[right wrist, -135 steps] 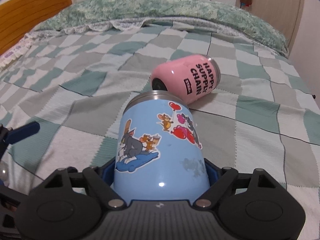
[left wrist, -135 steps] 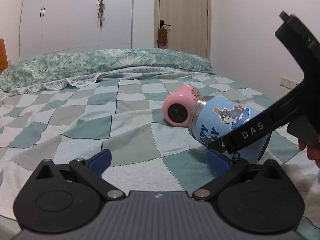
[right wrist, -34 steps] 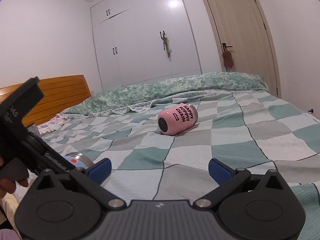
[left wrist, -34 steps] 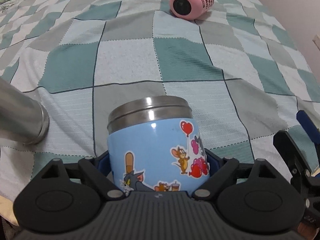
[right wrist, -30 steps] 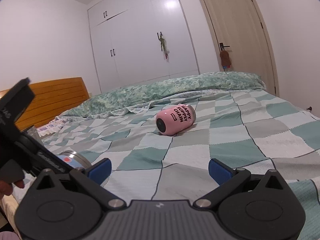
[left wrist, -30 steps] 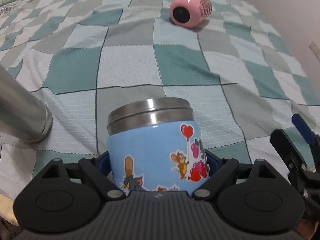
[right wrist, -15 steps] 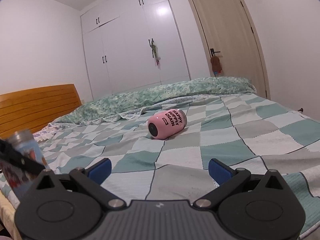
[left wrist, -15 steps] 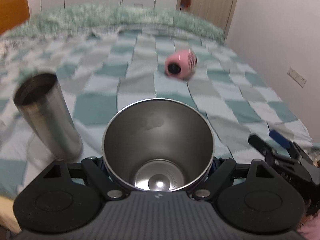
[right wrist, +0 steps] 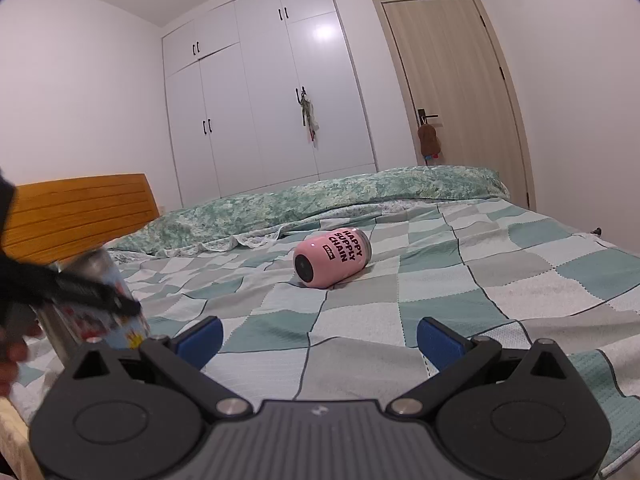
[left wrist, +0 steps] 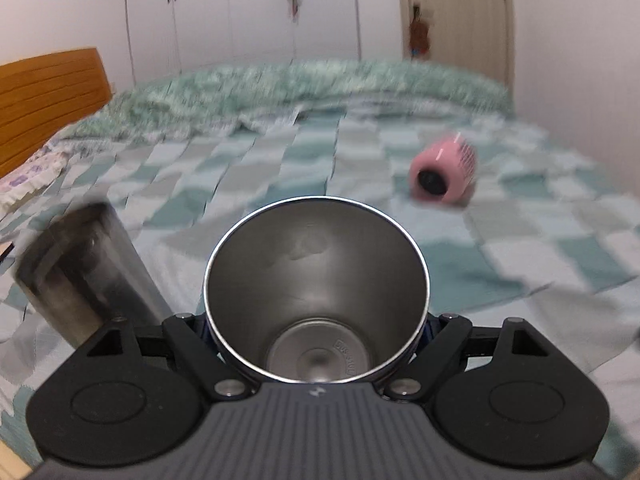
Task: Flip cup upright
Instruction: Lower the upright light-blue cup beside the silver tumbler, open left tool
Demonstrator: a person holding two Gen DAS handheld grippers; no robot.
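My left gripper [left wrist: 318, 320] is shut on the blue cartoon cup [left wrist: 318, 292]. Its open steel mouth faces the left wrist camera, so I look down into it. In the right wrist view the same cup [right wrist: 116, 320] shows at the far left, mouth up, with the left gripper's dark fingers across it. A pink cup [left wrist: 444, 174] lies on its side on the checked bedspread, mouth toward me; it also shows in the right wrist view [right wrist: 332, 258]. My right gripper [right wrist: 318, 332] is open and empty, low over the bed, well short of the pink cup.
A tall steel tumbler [left wrist: 80, 272] stands upright just left of the blue cup. The checked bedspread [right wrist: 440, 308] runs back to green pillows [right wrist: 320, 196]. A wooden headboard [right wrist: 80, 212] is at the left, with wardrobes and a door behind.
The left gripper has turned the blue cup from lying mouth-away to mouth-up, close to the steel tumbler, and is still moving (blur). The right gripper let the cup go earlier and stays open.
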